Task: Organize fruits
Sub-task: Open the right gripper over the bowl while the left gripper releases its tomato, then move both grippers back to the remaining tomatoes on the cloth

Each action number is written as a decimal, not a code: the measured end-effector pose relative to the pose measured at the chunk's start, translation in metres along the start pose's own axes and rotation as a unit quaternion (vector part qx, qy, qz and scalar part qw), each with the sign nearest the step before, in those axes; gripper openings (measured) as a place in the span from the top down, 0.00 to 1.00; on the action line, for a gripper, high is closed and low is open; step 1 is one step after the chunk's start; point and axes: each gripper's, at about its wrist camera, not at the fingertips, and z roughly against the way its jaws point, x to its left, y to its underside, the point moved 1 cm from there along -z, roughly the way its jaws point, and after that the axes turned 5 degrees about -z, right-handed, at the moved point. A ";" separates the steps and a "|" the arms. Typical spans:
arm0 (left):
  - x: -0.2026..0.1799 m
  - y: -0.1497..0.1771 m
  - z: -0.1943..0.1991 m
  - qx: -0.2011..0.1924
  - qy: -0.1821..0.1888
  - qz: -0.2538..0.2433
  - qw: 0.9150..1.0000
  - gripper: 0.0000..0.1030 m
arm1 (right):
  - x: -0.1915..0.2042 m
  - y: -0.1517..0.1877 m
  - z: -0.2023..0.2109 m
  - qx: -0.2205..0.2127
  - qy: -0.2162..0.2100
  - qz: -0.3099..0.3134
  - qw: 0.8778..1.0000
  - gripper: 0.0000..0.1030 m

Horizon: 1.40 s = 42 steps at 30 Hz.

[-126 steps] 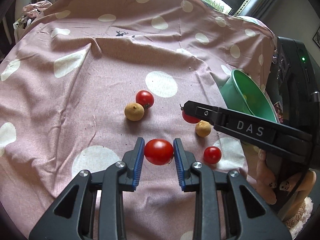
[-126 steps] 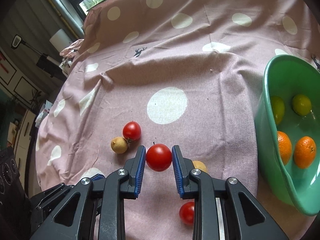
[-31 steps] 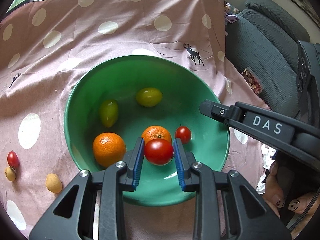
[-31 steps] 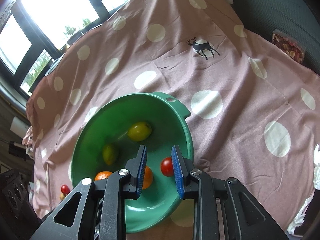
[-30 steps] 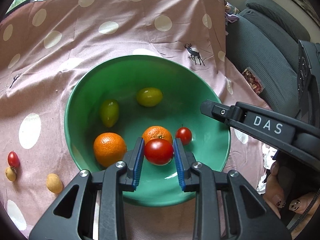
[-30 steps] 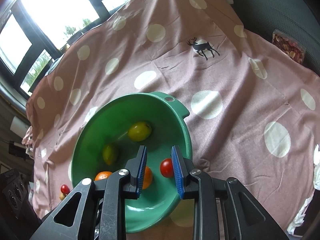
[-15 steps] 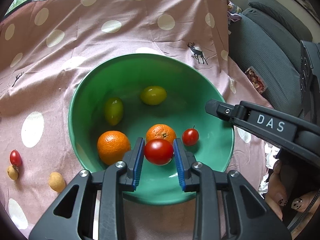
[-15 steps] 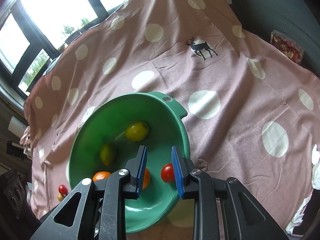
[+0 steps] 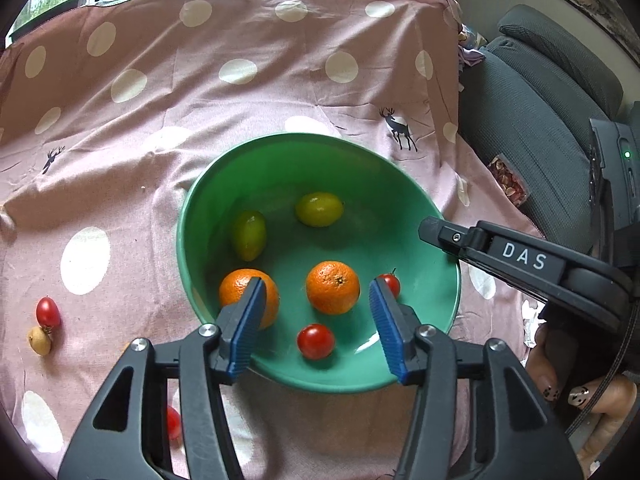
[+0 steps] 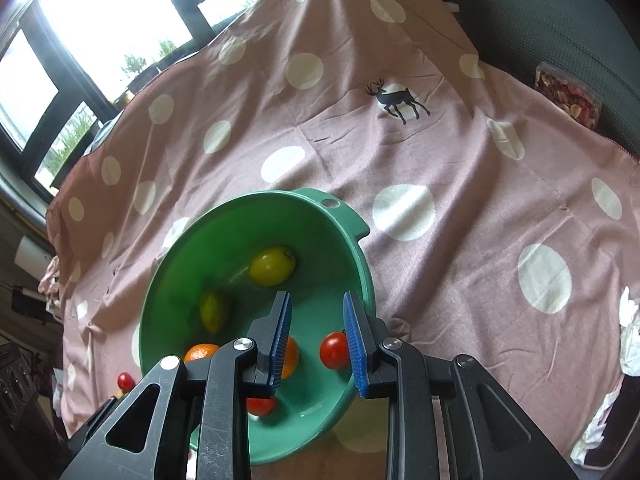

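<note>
Fruits of the task lie mostly inside the round green plastic bowl [image 9: 404, 184], which sits on the pink polka-dot cloth [image 9: 200, 92] spread over the table. In the bowl: two yellow-green lemons [image 9: 319, 209], two round oranges [image 9: 333, 287], a smooth red tomato [image 9: 315, 341] near the front wall, and a smaller stemmed red cherry tomato [image 9: 390, 283] toward the right side. Outside the bowl, to its left on the cloth, rest an oval red cherry tomato [image 9: 48, 312] touching a small tan fruit [image 9: 39, 341]; another red fruit [image 9: 173, 422] shows low down, partly hidden behind the gripper frame.

The left hand-held gripper [image 9: 316, 330] hangs above the bowl's near side with its blue pads spread wide, released and empty; the red tomato lies free below the gap. The right hand-held gripper [image 10: 316, 336] hovers over the bowl's right rim, its pads parted with nothing between them, so it too grips nothing.

Judged from this layout, sorting is partly done: at least three pieces remain on the cloth. Risks ahead: the bowl appears light, so a frame catching its rim on withdrawal could tip or slide it; round fruit on wrinkled cloth may roll when nudged by a pad; the touching pair at left invites pinching two at once; soft tomatoes may bruise under a hard clamp.
</note>
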 end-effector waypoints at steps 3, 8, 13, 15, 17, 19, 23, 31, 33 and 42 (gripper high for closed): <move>0.006 0.002 0.015 -0.016 0.000 0.006 1.000 0.40 | 0.002 0.000 0.003 -0.002 0.000 0.000 1.000 0.73; 0.026 0.007 0.047 -0.047 -0.005 0.023 0.999 0.30 | 0.011 0.002 0.010 -0.010 -0.001 0.007 1.000 0.73; 0.060 0.020 0.083 -0.076 -0.032 0.046 0.996 0.21 | 0.027 0.007 0.021 -0.017 -0.015 0.024 0.999 0.65; 0.078 0.027 0.097 -0.085 -0.053 0.057 0.993 0.20 | 0.037 0.011 0.025 -0.021 -0.024 0.035 0.999 0.61; 0.099 0.033 0.109 -0.089 -0.074 0.068 0.991 0.18 | 0.049 0.014 0.027 -0.021 -0.033 0.049 0.998 0.58; 0.121 0.039 0.118 -0.090 -0.100 0.077 0.988 0.18 | 0.061 0.020 0.029 -0.019 -0.044 0.063 0.997 0.56; 0.170 0.048 0.127 -0.095 -0.137 0.114 0.979 0.18 | 0.089 0.033 0.029 -0.008 -0.069 0.098 0.993 0.47; 0.217 0.060 0.092 -0.065 -0.088 0.158 0.981 0.22 | 0.152 0.079 0.011 0.061 -0.133 0.186 0.972 0.47; 0.217 0.059 0.085 -0.058 -0.084 0.158 0.982 0.23 | 0.162 0.089 0.003 0.084 -0.144 0.198 0.966 0.47; 0.223 0.055 0.060 -0.033 -0.061 0.155 0.986 0.28 | 0.172 0.122 -0.017 0.134 -0.129 0.214 0.959 0.47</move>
